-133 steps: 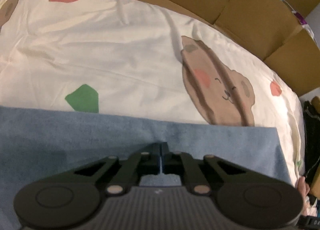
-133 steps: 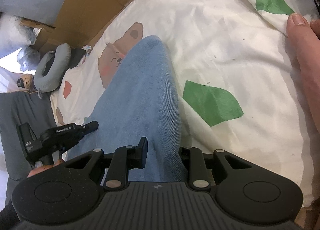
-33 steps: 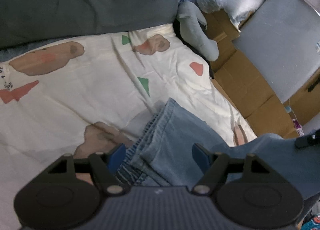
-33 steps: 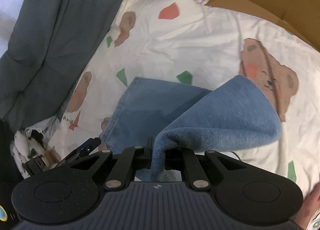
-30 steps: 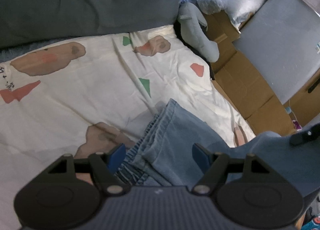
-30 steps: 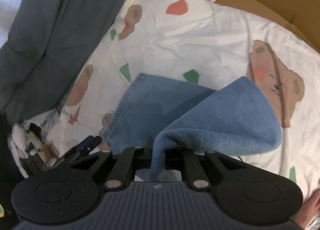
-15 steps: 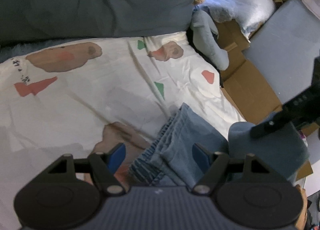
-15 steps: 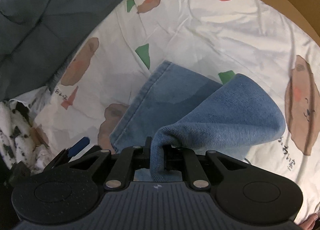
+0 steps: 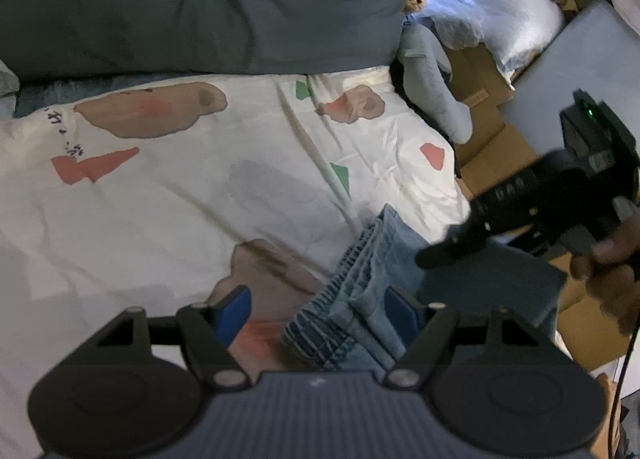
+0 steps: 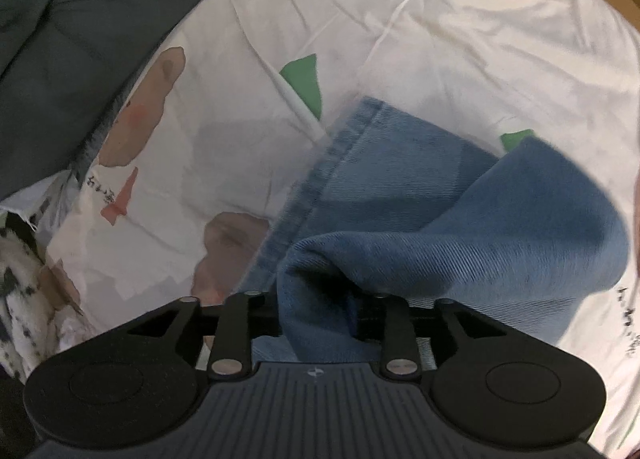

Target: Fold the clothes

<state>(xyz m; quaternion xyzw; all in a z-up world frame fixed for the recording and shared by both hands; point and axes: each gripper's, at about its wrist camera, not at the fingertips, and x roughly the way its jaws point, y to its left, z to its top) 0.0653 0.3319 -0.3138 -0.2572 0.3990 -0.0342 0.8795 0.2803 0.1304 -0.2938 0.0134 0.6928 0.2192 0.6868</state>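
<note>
**Desk:** What lies on the bed?

**Photographer:** Blue jeans lie on a white sheet printed with bears and coloured shapes. One flat layer rests on the sheet with its stitched hem toward the far side; a second layer is doubled back over it in a soft roll.

**Desk:** And the tools?

**Photographer:** The right gripper points steeply down, its jaws having just been opening, with a fold of denim between them. The fingers are mostly hidden by the cloth, so whether the pads still press on it is hard to say; they appear to stand slightly off it. The left gripper is spread wide, its blue pads on either side of the gathered waistband without squeezing it.

**Desk:** Anything around the bed? Boxes?

**Photographer:** A dark grey duvet lies bunched along the far edge of the sheet. Beyond the bed's corner stand cardboard boxes; their contents cannot be made out. A grey neck pillow and a pale plastic bag rest there too. From the left wrist view, a person's hand holds the right tool above the folded denim.
</note>
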